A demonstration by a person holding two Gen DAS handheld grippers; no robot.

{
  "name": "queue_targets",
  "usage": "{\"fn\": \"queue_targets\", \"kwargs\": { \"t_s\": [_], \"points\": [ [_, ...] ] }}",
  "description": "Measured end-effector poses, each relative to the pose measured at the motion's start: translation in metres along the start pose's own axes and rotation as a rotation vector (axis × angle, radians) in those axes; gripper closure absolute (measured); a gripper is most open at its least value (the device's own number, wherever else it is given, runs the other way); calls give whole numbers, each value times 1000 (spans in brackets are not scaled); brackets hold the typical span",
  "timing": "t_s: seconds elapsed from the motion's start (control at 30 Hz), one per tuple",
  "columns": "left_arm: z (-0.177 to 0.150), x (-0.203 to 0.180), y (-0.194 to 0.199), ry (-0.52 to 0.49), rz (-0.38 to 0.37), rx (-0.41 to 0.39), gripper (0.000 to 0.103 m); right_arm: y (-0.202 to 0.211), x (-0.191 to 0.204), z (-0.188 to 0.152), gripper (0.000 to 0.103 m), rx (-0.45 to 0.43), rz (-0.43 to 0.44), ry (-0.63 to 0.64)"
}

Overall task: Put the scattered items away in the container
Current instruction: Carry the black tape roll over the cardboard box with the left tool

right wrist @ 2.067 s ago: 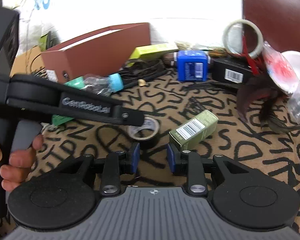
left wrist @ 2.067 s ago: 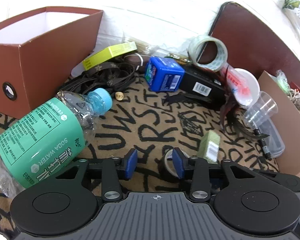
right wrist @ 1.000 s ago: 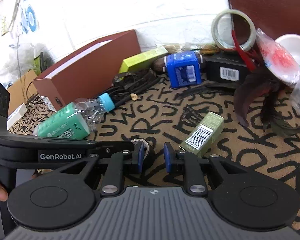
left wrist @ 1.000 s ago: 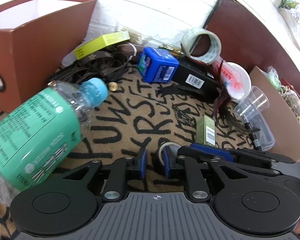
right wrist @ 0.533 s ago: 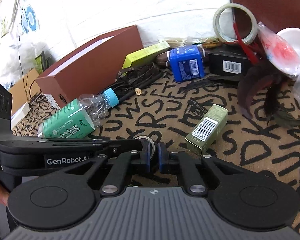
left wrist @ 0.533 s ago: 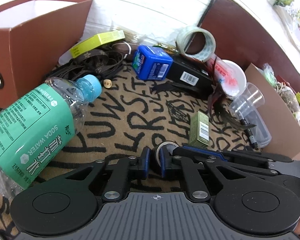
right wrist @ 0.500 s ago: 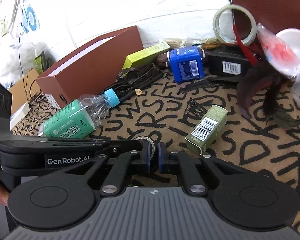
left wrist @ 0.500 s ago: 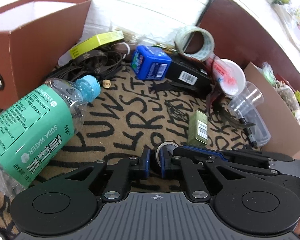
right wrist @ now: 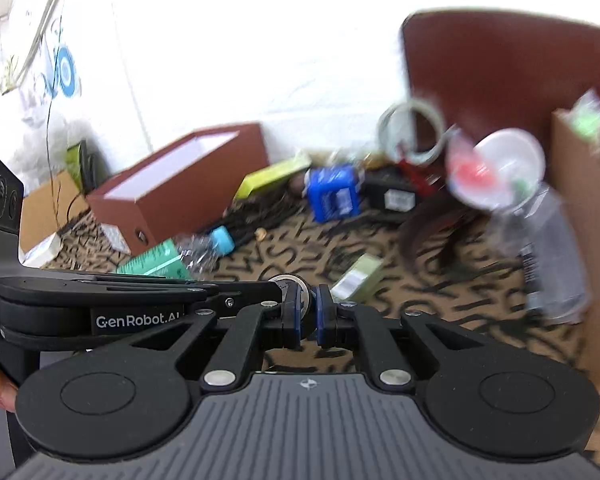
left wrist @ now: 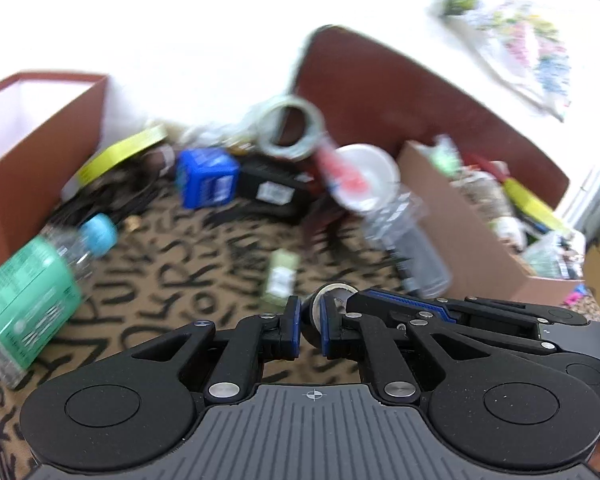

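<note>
Both grippers are shut on the same small black tape roll, lifted off the patterned mat. In the left wrist view my left gripper [left wrist: 310, 330] pinches the roll [left wrist: 320, 312], and the right gripper's arm reaches in from the right. In the right wrist view my right gripper [right wrist: 307, 316] pinches the roll [right wrist: 296, 284], with the left gripper's arm alongside on the left. The brown open box [left wrist: 40, 148] stands at the far left, also in the right wrist view [right wrist: 180, 196]. Both views are blurred.
On the mat lie a green-labelled soda bottle [left wrist: 32, 296], a blue box [left wrist: 206, 178], a black box [left wrist: 272, 194], a small green carton [left wrist: 282, 276], a clear tape ring [left wrist: 290, 128], cups and cables. A cardboard box [left wrist: 472, 232] stands right.
Both grippers closed on the small tape roll and have lifted it off the mat. The views have risen and tilted, so the scene looks farther away and blurred.
</note>
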State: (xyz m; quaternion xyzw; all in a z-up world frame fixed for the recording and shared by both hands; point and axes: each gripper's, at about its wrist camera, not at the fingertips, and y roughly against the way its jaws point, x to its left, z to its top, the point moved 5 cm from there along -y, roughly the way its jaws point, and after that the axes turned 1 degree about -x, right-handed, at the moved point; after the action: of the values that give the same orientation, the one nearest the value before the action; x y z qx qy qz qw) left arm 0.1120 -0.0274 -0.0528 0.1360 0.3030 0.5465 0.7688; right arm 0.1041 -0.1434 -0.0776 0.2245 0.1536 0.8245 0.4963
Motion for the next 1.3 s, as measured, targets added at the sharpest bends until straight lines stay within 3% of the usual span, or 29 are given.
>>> {"fn": "queue_targets", "kwargs": {
  "t_s": [0.43,0.7,1.03,1.13,1.23,1.3],
  "points": [
    [19,-134,-33,-163,-227,10,86,107,-96,4,93,-181,-226,-112],
    [33,-197,-69,-234,-310,18,86,131,-155,16,93,-253,-317,-157],
    [34,-205,-105,-237,-307,59,85,116,-187,13,93,-238,-322,-198],
    [36,-200,-112,-220,-297,64,79,110,-190,13,93,-235,-303,-211],
    [37,-193,-115,-186,-290,67,65,108,-193,12,93,-239,-301,-225],
    [38,-186,-114,-165,-288,64,56,109,-195,11,82,-247,-307,-236]
  ]
}}
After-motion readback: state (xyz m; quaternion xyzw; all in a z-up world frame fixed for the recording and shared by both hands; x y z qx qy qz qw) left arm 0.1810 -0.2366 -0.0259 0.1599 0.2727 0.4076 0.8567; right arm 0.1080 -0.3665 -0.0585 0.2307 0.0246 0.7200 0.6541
